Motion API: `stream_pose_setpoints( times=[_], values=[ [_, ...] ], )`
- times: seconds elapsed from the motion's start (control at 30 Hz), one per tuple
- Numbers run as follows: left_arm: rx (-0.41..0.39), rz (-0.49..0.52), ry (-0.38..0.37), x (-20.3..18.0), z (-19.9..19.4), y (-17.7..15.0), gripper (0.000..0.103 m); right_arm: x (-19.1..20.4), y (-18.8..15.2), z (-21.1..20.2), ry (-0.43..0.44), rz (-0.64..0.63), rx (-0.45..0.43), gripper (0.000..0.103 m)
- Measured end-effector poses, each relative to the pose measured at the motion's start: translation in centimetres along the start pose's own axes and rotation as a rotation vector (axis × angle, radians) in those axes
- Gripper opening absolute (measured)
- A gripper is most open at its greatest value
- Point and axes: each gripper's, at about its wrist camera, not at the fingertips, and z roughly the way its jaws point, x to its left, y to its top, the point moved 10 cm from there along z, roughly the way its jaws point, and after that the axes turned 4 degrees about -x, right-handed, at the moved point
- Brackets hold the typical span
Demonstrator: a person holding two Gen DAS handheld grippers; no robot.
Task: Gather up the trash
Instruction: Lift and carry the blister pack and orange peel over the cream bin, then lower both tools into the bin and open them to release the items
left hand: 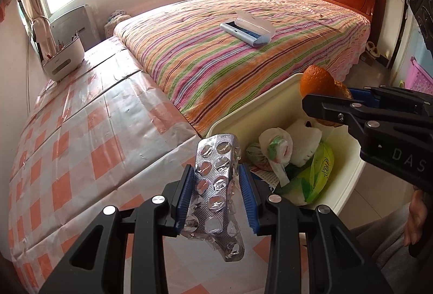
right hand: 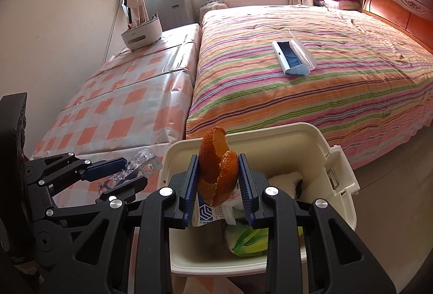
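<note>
Bin's side latch [right hand: 332, 177], right view only

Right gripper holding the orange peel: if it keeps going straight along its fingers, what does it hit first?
Probably the trash inside the cream plastic bin: the right gripper points down into its open top, with the white plastic bag and green wrapper right ahead. Depth is unclear.

Silver blister pack [left hand: 216, 185], orange peel [right hand: 219, 172], cream bin [right hand: 311, 137], bedspread [right hand: 311, 88] striped pink, green and orange, tablecloth [left hand: 81, 145] checked orange and white
</note>
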Motion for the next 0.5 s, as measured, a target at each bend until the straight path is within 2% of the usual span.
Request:
stream_pose_setpoints(
  times=[0.5],
  values=[
    [0.017,0.041,-0.036,-3.9,1.2,0.0,0.034,-3.8,-1.0,-1.2,-0.032,0.064,-0.007,0.028]
  ],
)
